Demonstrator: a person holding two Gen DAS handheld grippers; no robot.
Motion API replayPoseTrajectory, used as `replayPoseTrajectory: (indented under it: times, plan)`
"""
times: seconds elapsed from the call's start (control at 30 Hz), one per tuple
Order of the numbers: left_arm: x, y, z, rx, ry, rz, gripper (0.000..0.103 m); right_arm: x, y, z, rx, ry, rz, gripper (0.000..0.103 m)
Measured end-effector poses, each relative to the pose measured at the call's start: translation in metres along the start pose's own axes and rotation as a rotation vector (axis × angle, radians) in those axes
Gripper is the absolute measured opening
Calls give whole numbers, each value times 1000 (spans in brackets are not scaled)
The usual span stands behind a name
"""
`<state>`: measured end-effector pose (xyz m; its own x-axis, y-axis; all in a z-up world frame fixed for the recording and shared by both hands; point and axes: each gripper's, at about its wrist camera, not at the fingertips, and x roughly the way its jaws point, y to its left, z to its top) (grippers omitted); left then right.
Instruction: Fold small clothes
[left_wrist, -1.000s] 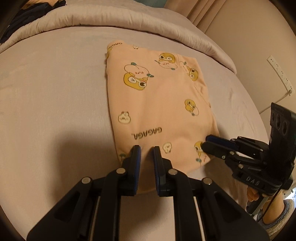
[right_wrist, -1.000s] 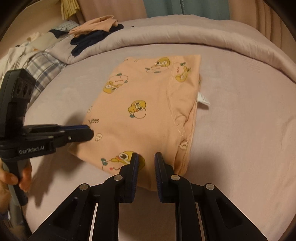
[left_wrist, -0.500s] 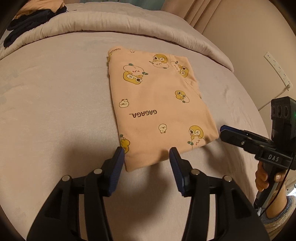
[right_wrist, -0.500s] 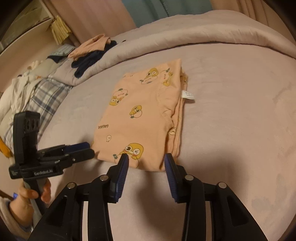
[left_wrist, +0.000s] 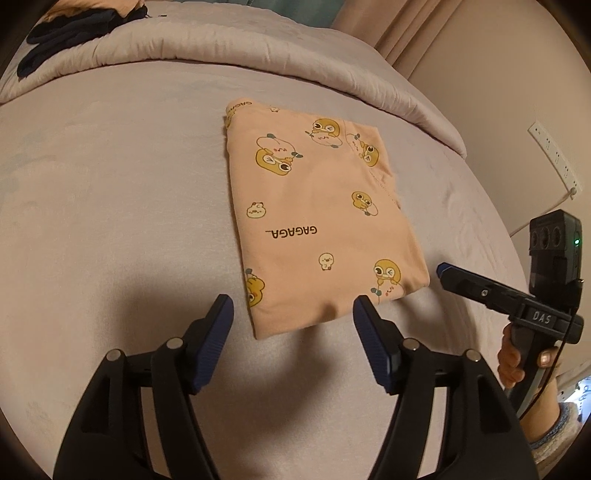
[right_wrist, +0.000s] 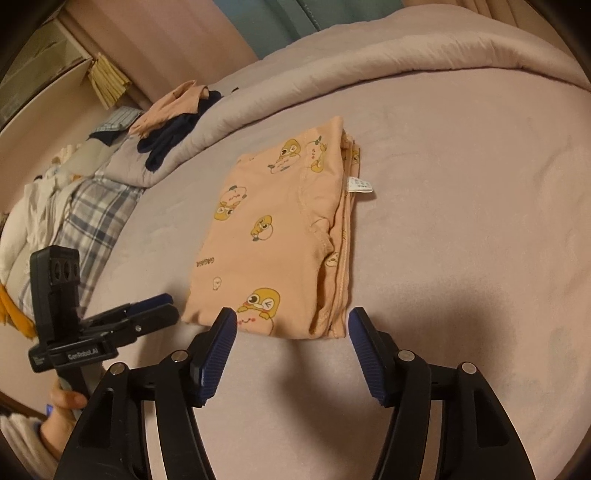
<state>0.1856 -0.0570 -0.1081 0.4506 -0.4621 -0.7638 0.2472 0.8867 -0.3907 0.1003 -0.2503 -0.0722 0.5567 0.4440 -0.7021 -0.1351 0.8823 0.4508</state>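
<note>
A small peach garment (left_wrist: 314, 221) with yellow duck prints lies folded flat in a rectangle on the grey bed sheet (left_wrist: 110, 184). It also shows in the right wrist view (right_wrist: 280, 236), with a white label at its right edge. My left gripper (left_wrist: 293, 317) is open and empty, just short of the garment's near edge. My right gripper (right_wrist: 291, 328) is open and empty at the garment's near edge. The right gripper also shows in the left wrist view (left_wrist: 443, 269) beside the garment's right corner. The left gripper also shows in the right wrist view (right_wrist: 162, 306) beside its left corner.
A rolled grey duvet (right_wrist: 406, 55) lies along the far side of the bed. A pile of clothes (right_wrist: 173, 118) and a plaid cloth (right_wrist: 92, 218) lie at the left. A wall with a power strip (left_wrist: 554, 155) stands to the right.
Both grippers were shut on the garment's near edge. They have let go, opened wide and drawn back. The garment lies flat.
</note>
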Motion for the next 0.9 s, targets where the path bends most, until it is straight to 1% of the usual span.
replayPoseTrajectory:
  times: [0.27,0.63,0.9]
  plan:
    - [1,3,3,-29,2,-26,67,3,-1,1,0,8,3,64]
    - [4,8,8,-36,4,-33,67,6,-5,9,10,4,15,64]
    - [9,15,16,-64,10,-58,67,12,-11,16,30,6,34,65]
